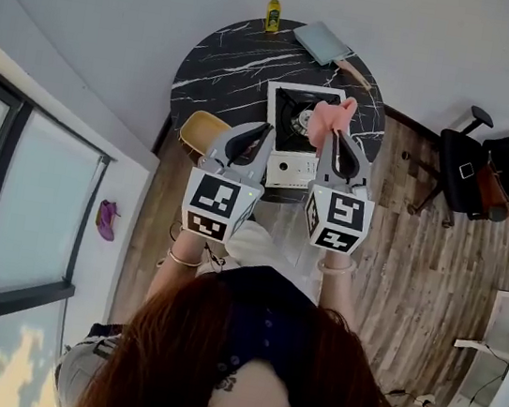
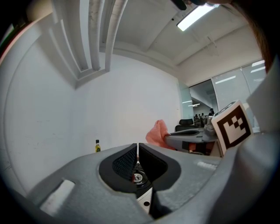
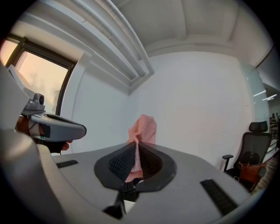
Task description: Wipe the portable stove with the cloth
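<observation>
- Fingers [image 3: 121, 162] of the right gripper [image 3: 137, 143] are pressed together on the pink cloth [image 3: 143, 127], which stands up in a bunched fold past their tips
- Left gripper [image 2: 138, 146] has its fingers [image 2: 124, 162] drawn together with only a hairline between the pads and nothing held between them
- From the head view, the left gripper [image 1: 266, 127] and right gripper [image 1: 333, 132] are held side by side, both pointing toward the far side of the scene, at the near edge of the round black marble table [image 1: 227, 70]
- The portable stove [image 1: 286, 108] sits on the near part of the table, white-bodied with a black top
- The cloth [image 1: 329, 116] shows over the stove's right side; whether it touches the stove cannot be told
- A small yellow bottle [image 1: 274, 11] stands at the table's far edge, and a flat grey slab [image 1: 321, 42] lies to its right
- A black office chair [image 1: 487, 166] stands on the wooden floor [image 1: 397, 267] to the right, well apart from the table
- The left gripper view shows the cloth [image 2: 156, 132] to the right of its own jaws and the bottle [image 2: 97, 146] to the left, by the white wall
</observation>
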A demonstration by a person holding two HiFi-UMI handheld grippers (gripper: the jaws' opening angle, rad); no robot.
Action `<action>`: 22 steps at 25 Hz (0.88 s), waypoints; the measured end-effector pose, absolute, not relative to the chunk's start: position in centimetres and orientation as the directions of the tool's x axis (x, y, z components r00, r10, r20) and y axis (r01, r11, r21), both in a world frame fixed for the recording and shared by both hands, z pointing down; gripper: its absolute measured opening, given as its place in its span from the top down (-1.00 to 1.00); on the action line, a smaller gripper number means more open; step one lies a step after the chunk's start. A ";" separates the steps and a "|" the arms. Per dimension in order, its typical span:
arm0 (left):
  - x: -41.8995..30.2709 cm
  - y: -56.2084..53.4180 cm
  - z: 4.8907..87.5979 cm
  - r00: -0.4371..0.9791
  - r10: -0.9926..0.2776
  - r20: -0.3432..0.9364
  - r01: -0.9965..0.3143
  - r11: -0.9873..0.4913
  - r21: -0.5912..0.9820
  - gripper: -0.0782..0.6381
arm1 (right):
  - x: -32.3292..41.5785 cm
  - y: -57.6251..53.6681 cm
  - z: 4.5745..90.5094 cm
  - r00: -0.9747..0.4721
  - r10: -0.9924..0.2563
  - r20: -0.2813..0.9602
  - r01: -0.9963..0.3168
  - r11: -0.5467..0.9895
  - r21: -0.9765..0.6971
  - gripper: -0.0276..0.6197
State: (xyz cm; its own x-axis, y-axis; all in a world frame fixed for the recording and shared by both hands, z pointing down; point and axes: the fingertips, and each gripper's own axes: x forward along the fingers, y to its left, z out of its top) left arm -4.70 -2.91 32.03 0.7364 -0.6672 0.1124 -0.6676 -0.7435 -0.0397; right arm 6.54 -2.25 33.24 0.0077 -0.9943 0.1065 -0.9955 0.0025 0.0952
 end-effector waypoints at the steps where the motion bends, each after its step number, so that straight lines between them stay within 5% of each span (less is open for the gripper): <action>1: -4.8 -2.9 31.9 0.735 -0.669 0.110 -0.669 -0.742 -0.038 0.72 | 6.5 -2.1 33.1 0.008 -0.995 0.103 -0.995 0.002 0.097 0.85; 22: -2.0 0.0 31.3 0.754 -0.648 0.110 -0.649 -0.760 -0.031 0.72 | 8.8 2.3 32.1 0.031 -0.996 0.080 -0.995 -0.024 0.095 0.85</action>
